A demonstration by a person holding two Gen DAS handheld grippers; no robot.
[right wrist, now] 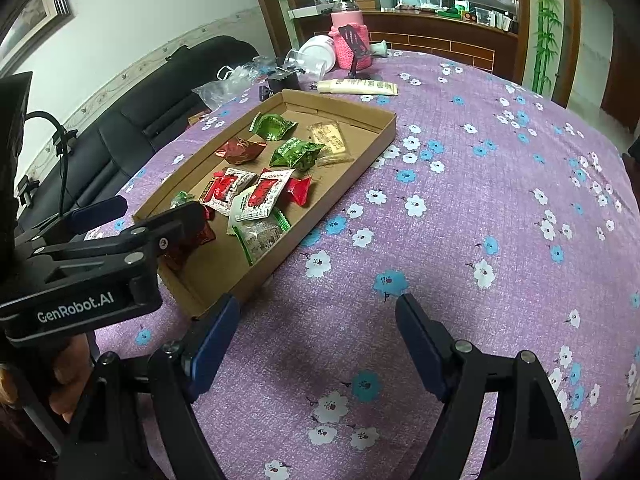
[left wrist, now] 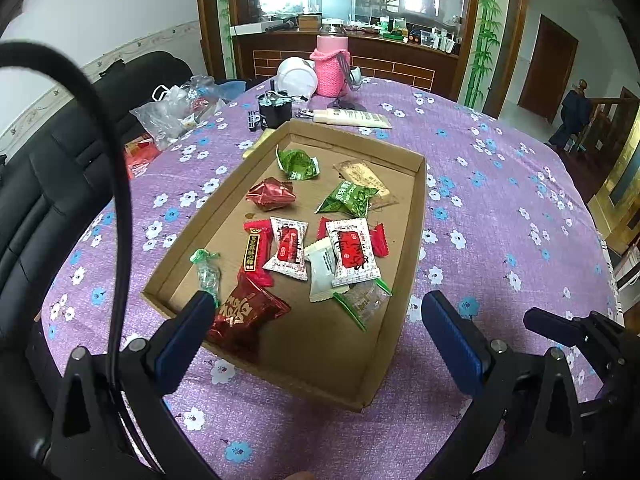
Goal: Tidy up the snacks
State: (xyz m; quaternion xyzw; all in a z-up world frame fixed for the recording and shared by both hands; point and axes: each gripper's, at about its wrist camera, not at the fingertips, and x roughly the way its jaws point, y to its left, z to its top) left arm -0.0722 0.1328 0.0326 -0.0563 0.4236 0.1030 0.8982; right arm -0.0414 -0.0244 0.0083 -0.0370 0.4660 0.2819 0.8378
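Shallow brown cardboard tray [left wrist: 412, 216]: on purple flower-print tabletop [left wrist: 500, 208], long axis running from near edge toward far edge, slightly left of centre.

Tray contents, far end: crumpled green foil packet [left wrist: 298, 164]; flat tan cracker packet [left wrist: 362, 178] against right wall; green triangular snack packet [left wrist: 348, 198] overlapping it; dark red foil sweet [left wrist: 272, 195].

Tray contents, middle: two white packets with red labels [left wrist: 288, 252], one leaning on a red wrapper [left wrist: 256, 250]; plain white sachet [left wrist: 322, 274] between them.

Tray contents, near end: clear green-edged packet [left wrist: 362, 304]; small green-twist sweet [left wrist: 208, 270] by left wall; large dark red packet with gold lettering [left wrist: 246, 316] at near left corner.

Far tabletop edge, outside tray: pink knitted jar cover [left wrist: 332, 66], white tub [left wrist: 296, 76], cream tube [left wrist: 352, 118], clear plastic bags [left wrist: 176, 112].

Left gripper [left wrist: 318, 312]: fingers wide, nothing held, poised over near end of tray, left pad just beside dark red packet.

Right gripper [right wrist: 318, 330]: fingers wide, nothing held, over bare cloth right of tray's near corner.

Risks, judged: overlapping packets likely to lift or drag together; glossy foil apt to slip from pads; low tray wall liable to snag a finger and shift the light tray; right gripper close to left, collision possible.
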